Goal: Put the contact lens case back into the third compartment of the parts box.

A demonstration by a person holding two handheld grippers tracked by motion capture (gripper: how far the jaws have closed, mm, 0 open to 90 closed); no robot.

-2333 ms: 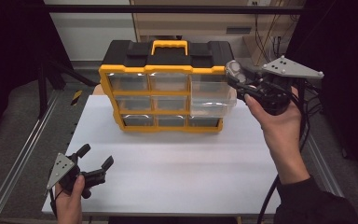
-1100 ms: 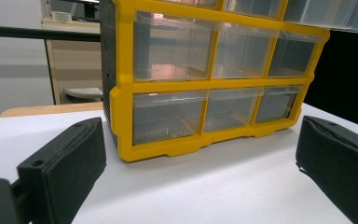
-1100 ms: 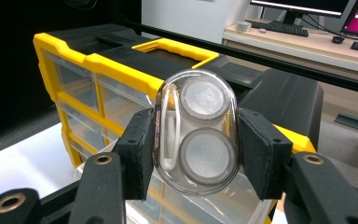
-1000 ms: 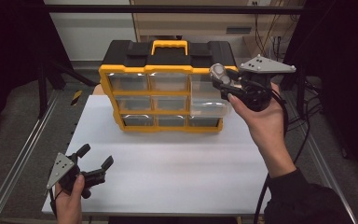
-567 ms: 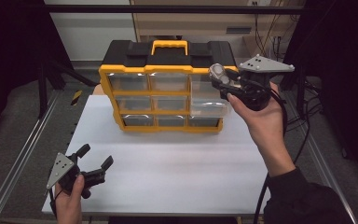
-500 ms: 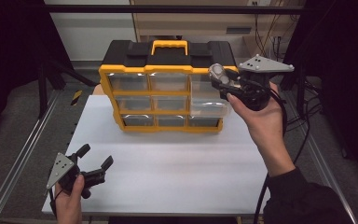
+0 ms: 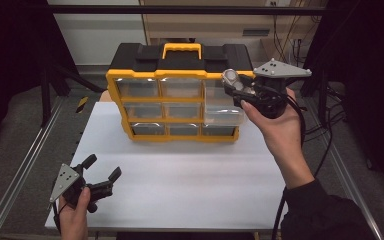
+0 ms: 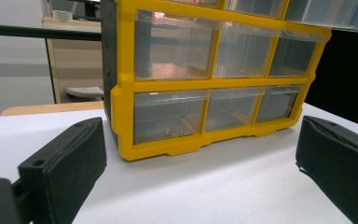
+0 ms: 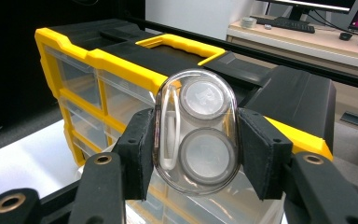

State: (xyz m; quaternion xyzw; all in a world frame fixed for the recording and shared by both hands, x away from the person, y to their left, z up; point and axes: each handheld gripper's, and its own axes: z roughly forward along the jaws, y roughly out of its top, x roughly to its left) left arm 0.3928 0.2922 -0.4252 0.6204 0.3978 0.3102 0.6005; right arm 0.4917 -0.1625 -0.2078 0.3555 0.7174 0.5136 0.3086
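Note:
A yellow and black drawer organiser (image 7: 180, 95) stands at the back of the white table (image 7: 190, 180). Its clear right-hand drawer (image 7: 223, 114) is pulled out a little. My right gripper (image 7: 231, 80) hovers above that drawer, shut on a clear oval case (image 9: 196, 130) that holds two round grey caps. In the right gripper view the pads (image 9: 140, 149) press the case's two sides. My left gripper (image 7: 100, 170) rests open near the table's front left corner, pointed at the organiser (image 8: 205, 84), nothing between its pads (image 8: 65, 158).
Metal rails (image 7: 20, 170) run along both sides of the table. Cables (image 7: 325, 145) trail from the right gripper past the table's right edge. A desk with a keyboard (image 9: 284, 23) stands behind the organiser.
The right gripper carried the clear case leftward, from beside the organiser's right end to above its pulled-out drawer, then held still. The left gripper has not moved.

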